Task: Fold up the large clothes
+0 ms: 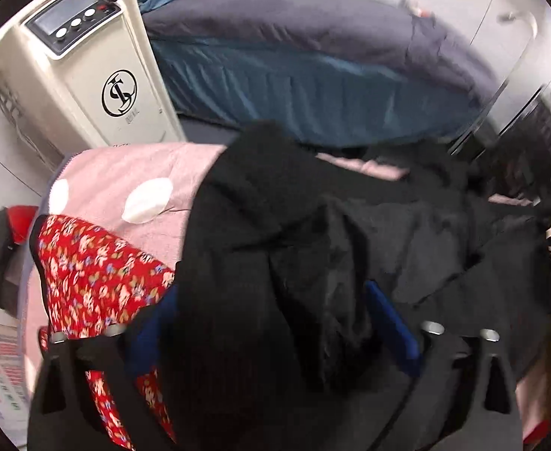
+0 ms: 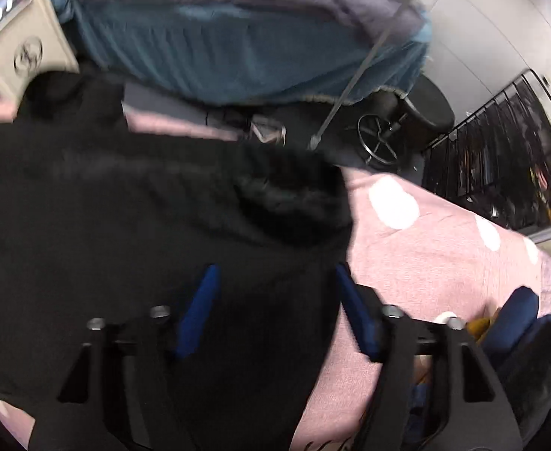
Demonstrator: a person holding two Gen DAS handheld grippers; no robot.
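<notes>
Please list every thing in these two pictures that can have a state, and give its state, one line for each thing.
left gripper: open, black cloth bunched between its fingers.
right gripper: open, over the garment's edge.
black garment: crumpled, not folded, lying on the pink cover.
pink cover: spread flat.
red floral cloth: lying at the cover's edge, partly under the black garment.
machine screen: too blurred to tell on or off.

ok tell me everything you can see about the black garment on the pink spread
The black garment is large, dark and thick, looking like wool or fleece, with a fuzzier patch in the right wrist view. It lies rumpled and unfolded across the pink dotted spread, partly covering a red floral cloth. The left gripper and right gripper both sit open above it, blue fingers straddling its fabric without pinching it.
</notes>
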